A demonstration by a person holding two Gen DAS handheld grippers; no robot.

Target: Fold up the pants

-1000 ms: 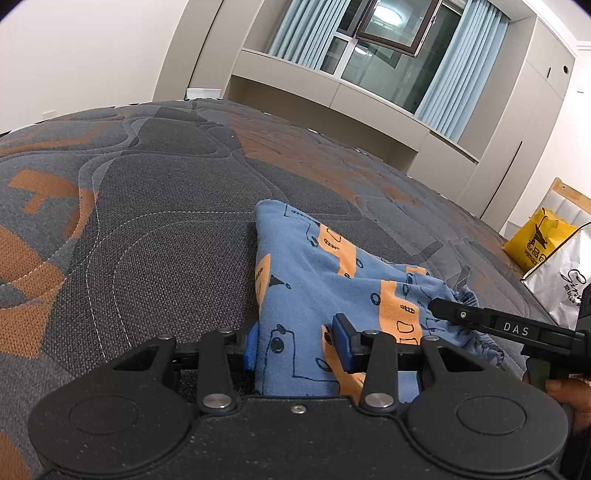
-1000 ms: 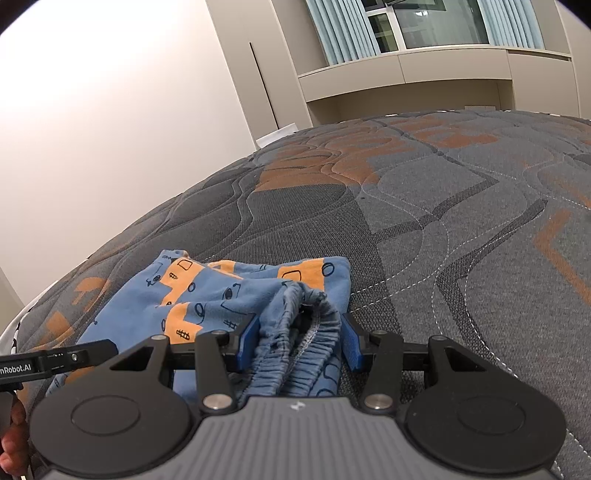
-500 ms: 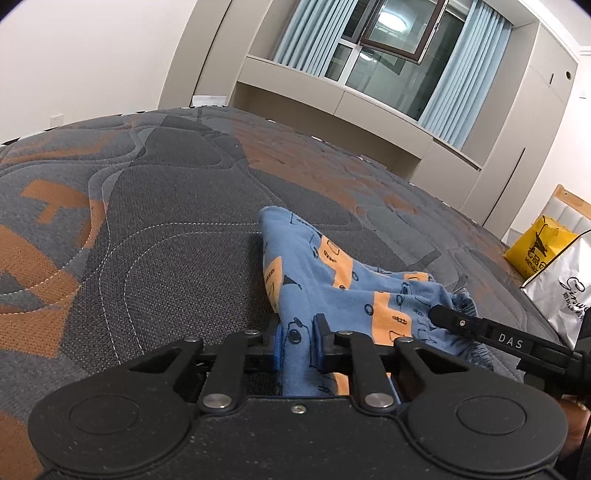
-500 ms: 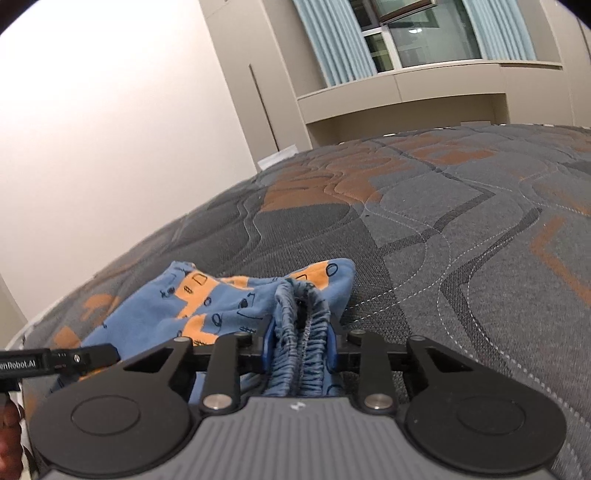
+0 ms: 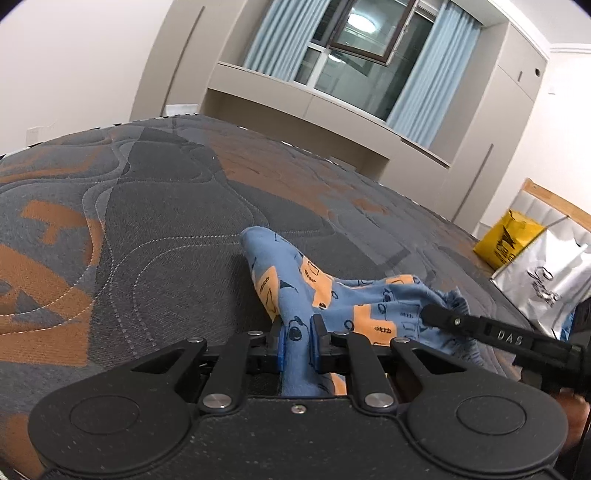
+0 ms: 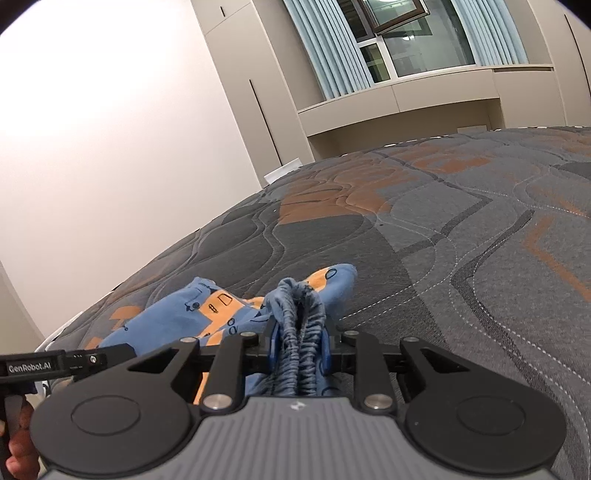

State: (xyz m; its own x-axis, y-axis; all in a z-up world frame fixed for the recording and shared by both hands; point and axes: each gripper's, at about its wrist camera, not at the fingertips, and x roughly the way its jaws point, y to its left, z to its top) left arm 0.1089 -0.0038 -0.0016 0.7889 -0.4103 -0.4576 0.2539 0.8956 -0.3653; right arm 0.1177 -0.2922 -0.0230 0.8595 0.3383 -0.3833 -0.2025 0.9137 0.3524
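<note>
Presently the left gripper (image 5: 298,343) is clamped on a leg fold of the pants (image 5: 332,295); the right gripper (image 6: 298,347), jaws closing, pinches the gathered waistband (image 6: 297,314). Both near-edge grips lift the garment off the mattress (image 5: 147,229), probably for folding toward its far end.

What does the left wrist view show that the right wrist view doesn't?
Only left wrist: a yellow bag and a silver bag beside the bed.

Only right wrist: the gathered waistband pinched in the right tool, whose jaws are closing.

Both: the blue pants, gripped by the left tool too, the quilted bed and the window.
</note>
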